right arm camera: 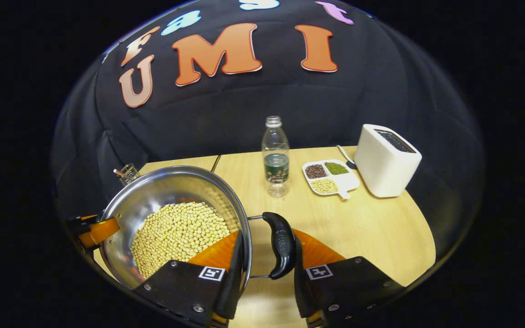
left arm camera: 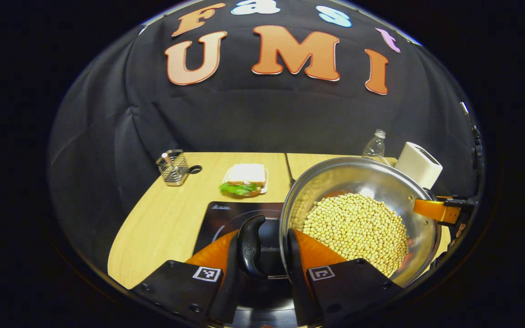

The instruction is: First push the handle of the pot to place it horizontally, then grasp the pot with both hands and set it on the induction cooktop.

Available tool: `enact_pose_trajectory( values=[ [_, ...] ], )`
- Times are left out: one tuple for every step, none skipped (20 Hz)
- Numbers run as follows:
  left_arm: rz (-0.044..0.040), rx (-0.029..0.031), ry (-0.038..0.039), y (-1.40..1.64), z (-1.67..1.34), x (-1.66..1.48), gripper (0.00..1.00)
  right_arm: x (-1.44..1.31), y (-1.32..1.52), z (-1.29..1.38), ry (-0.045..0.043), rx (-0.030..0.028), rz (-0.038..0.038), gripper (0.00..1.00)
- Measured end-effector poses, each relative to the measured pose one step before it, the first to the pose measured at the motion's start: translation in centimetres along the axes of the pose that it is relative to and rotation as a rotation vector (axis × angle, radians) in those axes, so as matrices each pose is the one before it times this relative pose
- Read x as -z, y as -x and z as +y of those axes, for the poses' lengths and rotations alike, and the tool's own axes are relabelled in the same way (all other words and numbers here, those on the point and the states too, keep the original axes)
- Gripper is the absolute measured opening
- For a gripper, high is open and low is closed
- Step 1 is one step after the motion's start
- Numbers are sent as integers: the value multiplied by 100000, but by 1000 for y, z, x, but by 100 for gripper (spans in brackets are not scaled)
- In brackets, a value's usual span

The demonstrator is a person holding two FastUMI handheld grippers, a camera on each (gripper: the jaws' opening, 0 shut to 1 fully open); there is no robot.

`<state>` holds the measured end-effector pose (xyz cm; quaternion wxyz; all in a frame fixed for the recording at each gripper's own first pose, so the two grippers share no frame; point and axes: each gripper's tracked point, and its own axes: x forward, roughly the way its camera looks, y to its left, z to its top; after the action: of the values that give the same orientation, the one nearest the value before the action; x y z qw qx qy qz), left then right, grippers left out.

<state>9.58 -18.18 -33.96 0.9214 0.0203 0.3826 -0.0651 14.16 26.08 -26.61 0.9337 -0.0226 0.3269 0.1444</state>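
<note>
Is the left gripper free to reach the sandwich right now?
Probably not: the left gripper straddles the pot handle, helping carry it above the cooktop. The sandwich lies beyond, with bare table between.

Light wooden table (right arm camera: 358,228) bearing things: black induction cooktop (left arm camera: 226,218) lying near front edge; plate with sandwich (left arm camera: 244,179) and wire caddy (left arm camera: 172,167) sitting behind it. Clear bottle (right arm camera: 275,157) standing upright mid-table; divided dish of beans (right arm camera: 328,176) lying beside white toaster (right arm camera: 386,159).
</note>
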Motion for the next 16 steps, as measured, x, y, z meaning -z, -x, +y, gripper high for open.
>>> enact_pose_trajectory(
  values=[
    [-168,-889,532,87,1285,-101,55,230,-173,1163,257,-990,463,50],
    [339,-950,98,-92,1030,218,53,350,-218,1191,-326,-1207,703,50],
    [187,-841,161,171,1086,139,53,267,-215,1097,-61,-996,925,50],
    [282,-751,-200,-69,1004,114,55,266,-203,901,145,-810,629,50],
    [151,-678,-158,-138,947,149,55,238,-216,942,162,-487,293,50],
    [495,-492,-409,54,1024,249,55,115,-175,799,103,-434,566,50],
    [309,-400,67,-16,820,77,55,235,-308,769,-99,-345,654,50],
    [614,-265,145,-337,767,334,55,388,-388,832,230,-446,724,50],
    [524,-150,288,-210,672,124,55,320,-195,696,355,-298,534,50],
    [437,-41,125,-266,688,150,56,227,-171,583,285,-301,562,50],
    [422,-12,192,-490,619,239,53,309,-344,574,494,-334,894,50],
    [441,-93,123,-379,593,367,55,294,-140,480,85,-335,556,50],
    [843,-178,-37,-231,406,323,55,118,-356,380,22,-196,660,50],
    [564,-117,56,-248,308,372,53,408,-342,280,246,-33,719,50],
    [621,79,-97,-170,258,283,53,311,-117,203,460,9,868,50],
    [437,188,111,-102,117,174,55,209,-158,137,-21,-35,666,51]
  ],
)
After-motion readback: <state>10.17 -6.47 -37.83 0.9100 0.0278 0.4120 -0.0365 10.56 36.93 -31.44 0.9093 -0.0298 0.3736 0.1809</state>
